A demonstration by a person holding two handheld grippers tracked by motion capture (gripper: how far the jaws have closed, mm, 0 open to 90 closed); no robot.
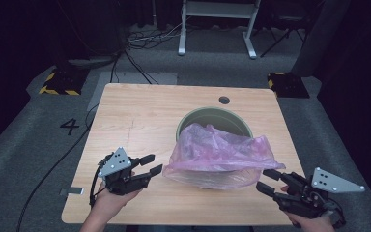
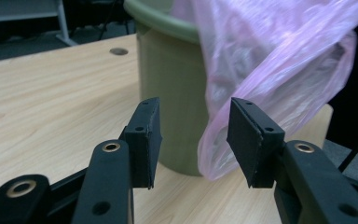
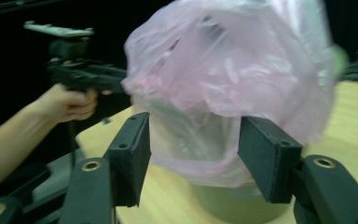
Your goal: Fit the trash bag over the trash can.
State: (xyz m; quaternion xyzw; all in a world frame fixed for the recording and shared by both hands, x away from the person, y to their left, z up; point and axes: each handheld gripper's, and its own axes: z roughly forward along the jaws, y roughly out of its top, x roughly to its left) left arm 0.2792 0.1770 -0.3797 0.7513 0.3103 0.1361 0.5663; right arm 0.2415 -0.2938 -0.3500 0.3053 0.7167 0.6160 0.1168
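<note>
Both grippers stand with jaws spread, gripping nothing: the left gripper (image 1: 153, 164) just beside the pink bag (image 1: 217, 150), the right gripper (image 1: 267, 181) at its other edge. The bag drapes over the green bin (image 1: 214, 117) on the table (image 1: 140, 116).

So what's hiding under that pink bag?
A green bin is under the pink bag. Its far rim and part of its inside show in the high view. The bag drapes over its near side, so the bottom inside stays hidden.
</note>
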